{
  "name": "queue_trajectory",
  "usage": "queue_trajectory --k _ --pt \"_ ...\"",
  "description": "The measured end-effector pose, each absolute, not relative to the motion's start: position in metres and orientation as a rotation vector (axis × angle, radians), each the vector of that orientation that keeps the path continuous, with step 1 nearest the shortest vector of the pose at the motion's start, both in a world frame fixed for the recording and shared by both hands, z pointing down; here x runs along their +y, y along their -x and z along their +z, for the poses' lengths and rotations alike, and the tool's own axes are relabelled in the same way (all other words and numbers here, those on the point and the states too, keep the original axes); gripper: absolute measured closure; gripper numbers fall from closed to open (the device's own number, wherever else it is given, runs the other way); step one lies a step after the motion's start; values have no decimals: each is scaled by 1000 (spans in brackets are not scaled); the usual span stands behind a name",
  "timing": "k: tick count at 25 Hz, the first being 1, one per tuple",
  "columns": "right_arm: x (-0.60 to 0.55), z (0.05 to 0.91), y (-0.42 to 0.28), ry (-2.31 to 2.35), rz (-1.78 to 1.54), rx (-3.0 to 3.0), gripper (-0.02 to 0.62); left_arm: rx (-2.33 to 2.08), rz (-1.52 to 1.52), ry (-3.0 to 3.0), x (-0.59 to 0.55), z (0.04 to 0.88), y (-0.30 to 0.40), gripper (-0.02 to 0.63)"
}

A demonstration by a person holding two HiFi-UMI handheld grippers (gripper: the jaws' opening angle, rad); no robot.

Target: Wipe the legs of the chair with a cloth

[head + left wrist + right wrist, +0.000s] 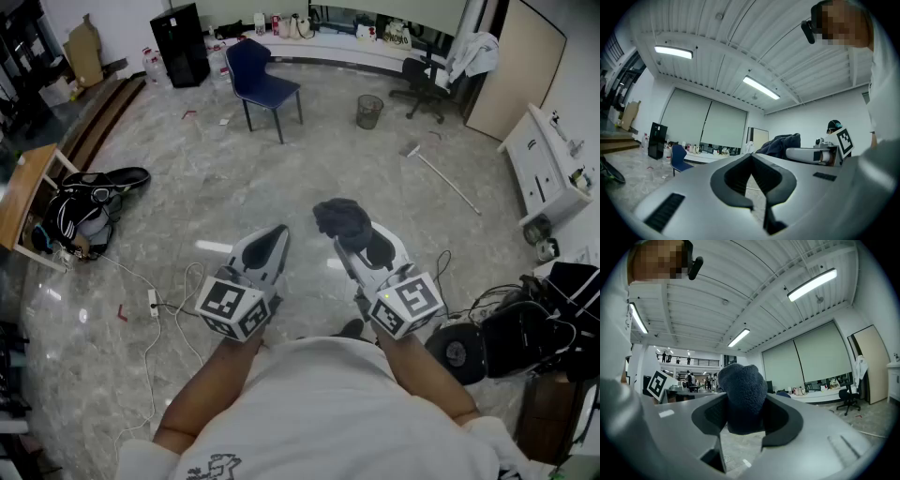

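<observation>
A blue chair [263,81] with thin dark legs stands far off across the marble floor; it appears small at the left of the left gripper view [678,157]. My right gripper [354,232] is shut on a dark grey cloth [341,220], bunched up between its jaws [742,397]. My left gripper [266,246] is shut with nothing in it, its jaws meeting at the tip [751,157]. Both are held level in front of me, well short of the chair.
A wire bin [369,111] and a black office chair [427,86] stand beyond the blue chair. A broom [442,178] lies on the floor at right. Bags [86,208] and a wooden desk [25,192] are at left, cables and a power strip [154,301] near my feet.
</observation>
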State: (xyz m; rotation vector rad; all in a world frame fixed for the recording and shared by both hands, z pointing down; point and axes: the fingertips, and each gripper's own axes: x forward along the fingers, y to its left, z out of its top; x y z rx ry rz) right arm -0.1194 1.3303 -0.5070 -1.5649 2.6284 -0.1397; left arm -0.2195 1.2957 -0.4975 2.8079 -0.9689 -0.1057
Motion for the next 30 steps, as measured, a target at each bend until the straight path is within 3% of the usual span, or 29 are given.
queue_trajectory --k 18,30 --pt "1287 -494 130 1581 -202 2630 411 -982 -116 -2769 1252 -493 233 600" --pt "1133 -466 74 1534 -261 2651 411 -996 -59 -2724 1107 -467 179 600"
